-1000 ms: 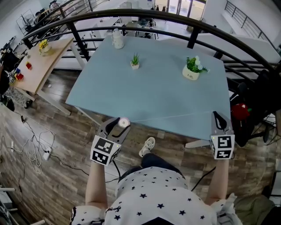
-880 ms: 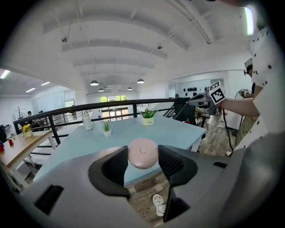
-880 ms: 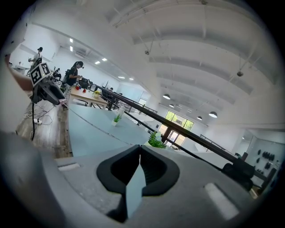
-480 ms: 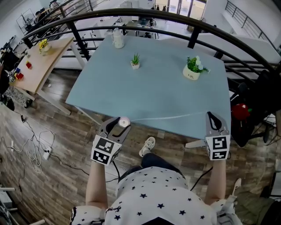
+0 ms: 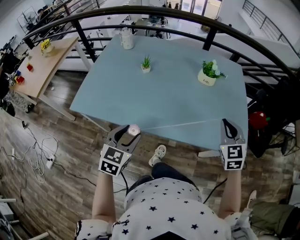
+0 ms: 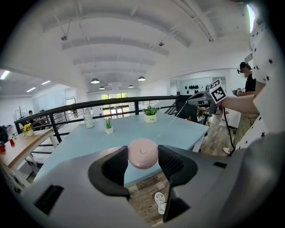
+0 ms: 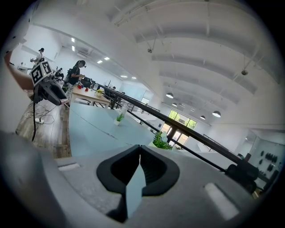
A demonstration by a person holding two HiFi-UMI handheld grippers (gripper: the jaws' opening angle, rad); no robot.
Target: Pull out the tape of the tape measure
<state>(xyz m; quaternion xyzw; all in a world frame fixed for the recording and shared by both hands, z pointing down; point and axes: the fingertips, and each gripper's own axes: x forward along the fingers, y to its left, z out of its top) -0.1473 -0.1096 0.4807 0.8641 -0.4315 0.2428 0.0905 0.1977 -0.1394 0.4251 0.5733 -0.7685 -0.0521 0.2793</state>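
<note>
A round pink tape measure (image 6: 142,153) sits between the jaws of my left gripper (image 5: 125,133), which press on its two sides. In the head view the tape measure (image 5: 133,130) hangs just off the front left edge of the pale blue table (image 5: 164,93). Its thin pale tape (image 5: 183,124) runs out to the right along the table's front edge. My right gripper (image 5: 227,125) is shut on the tape's end. In the right gripper view a pale strip of tape (image 7: 136,187) shows between the shut jaws.
On the table stand two small potted plants (image 5: 146,64) (image 5: 208,72) and a white bottle (image 5: 125,40) at the far side. A black railing (image 5: 140,14) curves behind it. A wooden desk (image 5: 42,65) is at the left, and cables (image 5: 37,159) lie on the floor.
My right gripper has shifted a little to the left with the tape's end still in it. The left gripper and the tape measure have stayed where they were.
</note>
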